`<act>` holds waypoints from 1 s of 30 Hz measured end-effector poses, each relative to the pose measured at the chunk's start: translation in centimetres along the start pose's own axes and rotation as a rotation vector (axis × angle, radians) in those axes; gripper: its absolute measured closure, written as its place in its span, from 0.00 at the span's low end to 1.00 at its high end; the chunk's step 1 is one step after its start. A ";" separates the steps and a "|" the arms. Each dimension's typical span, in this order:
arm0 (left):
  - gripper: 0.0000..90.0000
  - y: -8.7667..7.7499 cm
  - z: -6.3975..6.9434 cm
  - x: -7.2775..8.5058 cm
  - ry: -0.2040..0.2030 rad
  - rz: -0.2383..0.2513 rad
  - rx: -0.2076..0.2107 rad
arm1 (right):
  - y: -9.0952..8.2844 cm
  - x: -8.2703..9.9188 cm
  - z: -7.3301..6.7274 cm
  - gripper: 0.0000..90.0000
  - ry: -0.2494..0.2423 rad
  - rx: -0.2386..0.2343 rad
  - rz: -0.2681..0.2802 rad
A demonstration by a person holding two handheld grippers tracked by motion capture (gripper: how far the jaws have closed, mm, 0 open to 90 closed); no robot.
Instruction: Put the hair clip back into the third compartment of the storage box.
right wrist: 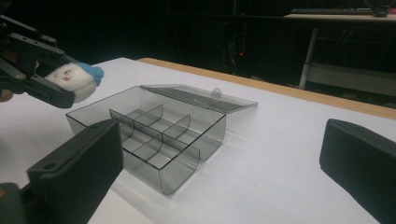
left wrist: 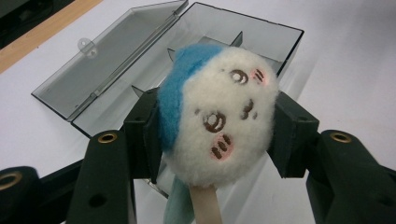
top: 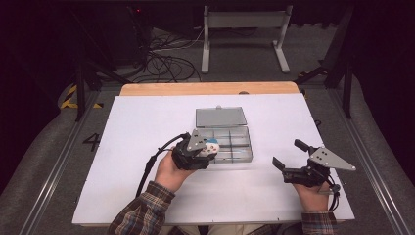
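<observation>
Box [right wrist: 154, 135]: lid open, compartments bare | left hand-held gripper [left wrist: 217, 135]: clamps plush toy [left wrist: 219, 116] (above box) | right hand-held gripper [right wrist: 224, 172]: released

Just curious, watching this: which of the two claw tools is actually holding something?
The left gripper, beside the clear box: it is clamped on a fluffy white-and-blue plush toy. The right gripper is open and empty.

Fluffy white plush head [left wrist: 219, 116] with blue cap and pink cheeks, face-up over the open grey compartment box [left wrist: 140, 88].
</observation>
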State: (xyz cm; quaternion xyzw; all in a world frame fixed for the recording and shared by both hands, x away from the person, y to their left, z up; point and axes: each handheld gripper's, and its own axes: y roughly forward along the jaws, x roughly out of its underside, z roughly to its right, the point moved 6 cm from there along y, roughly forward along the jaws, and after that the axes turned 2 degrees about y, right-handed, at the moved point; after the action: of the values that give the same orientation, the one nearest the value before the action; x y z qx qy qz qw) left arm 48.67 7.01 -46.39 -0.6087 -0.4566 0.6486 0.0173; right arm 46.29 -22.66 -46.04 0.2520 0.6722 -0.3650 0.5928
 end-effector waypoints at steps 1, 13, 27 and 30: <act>0.50 0.0 0.0 -0.1 0.002 0.001 -0.001 | 0.0 0.0 0.0 0.00 -0.001 0.001 0.001; 0.50 0.5 0.0 -1.2 0.014 0.000 -0.008 | 0.0 0.0 0.1 0.00 0.004 -0.003 0.004; 0.50 1.1 0.0 -2.1 0.024 -0.004 -0.018 | 0.0 0.0 0.1 0.00 0.002 -0.005 0.007; 0.50 1.4 -0.1 -2.3 0.026 -0.006 -0.019 | 0.0 0.0 0.1 0.00 0.002 -0.002 0.007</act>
State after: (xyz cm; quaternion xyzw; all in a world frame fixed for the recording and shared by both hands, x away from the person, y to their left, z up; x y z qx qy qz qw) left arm 50.05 4.94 -45.43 -0.6158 -0.4645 0.6361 0.0194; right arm 46.36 -22.78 -46.01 0.2539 0.6725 -0.3620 0.5935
